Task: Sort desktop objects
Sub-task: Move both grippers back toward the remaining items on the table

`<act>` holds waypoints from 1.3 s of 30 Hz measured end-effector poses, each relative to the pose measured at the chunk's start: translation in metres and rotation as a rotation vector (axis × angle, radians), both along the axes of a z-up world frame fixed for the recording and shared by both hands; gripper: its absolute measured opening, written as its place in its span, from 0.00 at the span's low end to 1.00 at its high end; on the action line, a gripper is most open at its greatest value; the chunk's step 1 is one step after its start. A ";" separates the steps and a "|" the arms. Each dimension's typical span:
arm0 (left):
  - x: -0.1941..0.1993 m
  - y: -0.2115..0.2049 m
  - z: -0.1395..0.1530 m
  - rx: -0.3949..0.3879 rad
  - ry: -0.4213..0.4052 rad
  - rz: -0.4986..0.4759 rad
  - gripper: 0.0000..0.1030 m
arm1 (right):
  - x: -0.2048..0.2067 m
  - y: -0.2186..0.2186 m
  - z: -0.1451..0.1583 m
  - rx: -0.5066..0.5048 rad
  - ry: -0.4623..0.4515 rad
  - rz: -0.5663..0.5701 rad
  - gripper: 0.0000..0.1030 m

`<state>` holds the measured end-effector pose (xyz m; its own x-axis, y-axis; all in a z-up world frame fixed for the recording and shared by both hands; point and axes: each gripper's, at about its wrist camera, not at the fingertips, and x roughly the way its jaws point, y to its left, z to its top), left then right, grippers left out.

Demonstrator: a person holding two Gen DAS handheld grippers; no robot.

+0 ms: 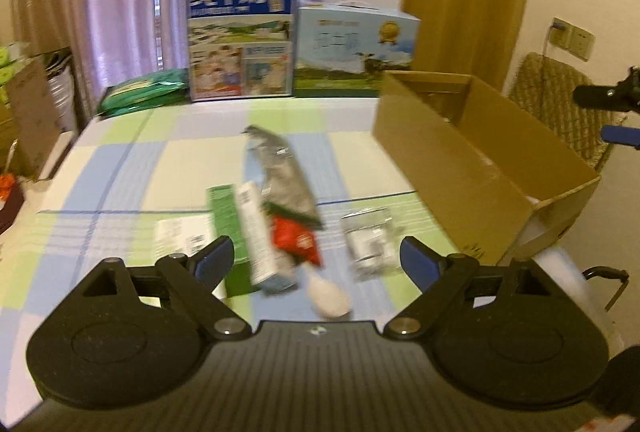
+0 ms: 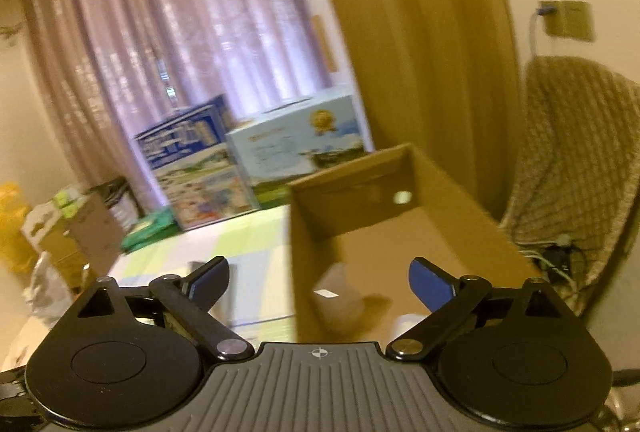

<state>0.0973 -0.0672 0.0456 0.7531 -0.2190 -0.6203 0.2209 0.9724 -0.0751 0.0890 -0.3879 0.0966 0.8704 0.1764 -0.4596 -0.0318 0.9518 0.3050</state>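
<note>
On the checked tablecloth [image 1: 120,167], near centre — a loose cluster: grey foil pouch [image 1: 280,167], green flat box [image 1: 224,211], white tube [image 1: 258,232], red sachet [image 1: 294,240], white rounded item [image 1: 330,298], clear packet [image 1: 370,244] just to the right. Cardboard box [image 1: 448,167], open-topped, at right; inside it, a pale translucent item [image 2: 340,296]. Far edge: two milk cartons [image 1: 242,35], green packs [image 1: 144,91]. Left gripper [image 1: 318,264] — jaws wide apart, holding nothing, above the cluster. Right gripper [image 2: 320,282] — jaws wide apart, empty, over the box.
</note>
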 end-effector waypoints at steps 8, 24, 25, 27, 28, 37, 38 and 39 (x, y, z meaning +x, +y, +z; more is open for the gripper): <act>-0.020 0.052 0.001 0.023 -0.005 0.073 0.92 | -0.023 0.073 -0.011 -0.019 0.020 0.132 0.98; 0.001 0.085 -0.039 0.071 0.067 0.103 0.93 | -0.004 0.136 -0.082 -0.066 0.166 0.223 0.98; 0.004 0.084 -0.042 0.075 0.068 0.100 0.93 | 0.000 0.138 -0.087 -0.071 0.173 0.226 0.98; 0.012 0.083 -0.049 0.076 0.076 0.097 0.93 | 0.005 0.141 -0.095 -0.081 0.184 0.232 0.98; 0.015 0.083 -0.053 0.074 0.082 0.096 0.93 | 0.008 0.143 -0.099 -0.089 0.189 0.235 0.98; 0.049 0.079 -0.091 0.110 0.115 0.074 0.89 | 0.044 0.149 -0.133 -0.119 0.245 0.240 0.98; 0.052 0.079 -0.094 0.108 0.119 0.072 0.89 | 0.047 0.150 -0.136 -0.124 0.245 0.243 0.97; 0.054 0.079 -0.097 0.103 0.121 0.071 0.89 | 0.049 0.150 -0.137 -0.129 0.247 0.252 0.97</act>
